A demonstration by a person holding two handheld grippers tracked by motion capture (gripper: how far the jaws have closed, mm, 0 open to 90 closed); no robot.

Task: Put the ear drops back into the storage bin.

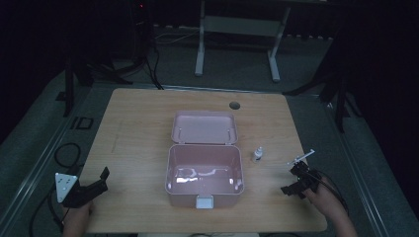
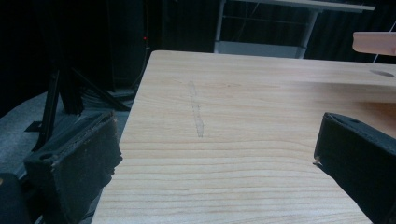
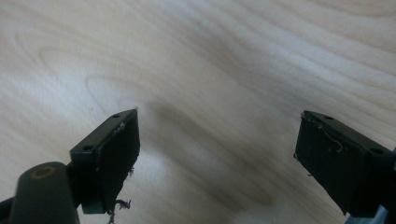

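An open pink plastic box [image 1: 204, 196] stands in the middle of the wooden table [image 1: 138, 128], its lid [image 1: 204, 127] folded back flat behind it; the inside looks empty. A small white bottle [image 1: 257, 154] stands upright just right of the box. My left gripper [image 1: 101, 180] rests near the table's front left corner, open and holding nothing; in the left gripper view [image 2: 217, 140] its jaws stand wide apart over bare wood. My right gripper [image 1: 292, 178] hovers near the front right, below the bottle, open; its jaws [image 3: 217, 135] look down on bare wood.
A round cable hole [image 1: 234, 105] sits in the table behind the lid. The lid's edge [image 2: 376, 43] shows at top right in the left gripper view. Cables lie on the floor at left [image 1: 66, 153]. A white table frame [image 1: 237, 29] stands beyond.
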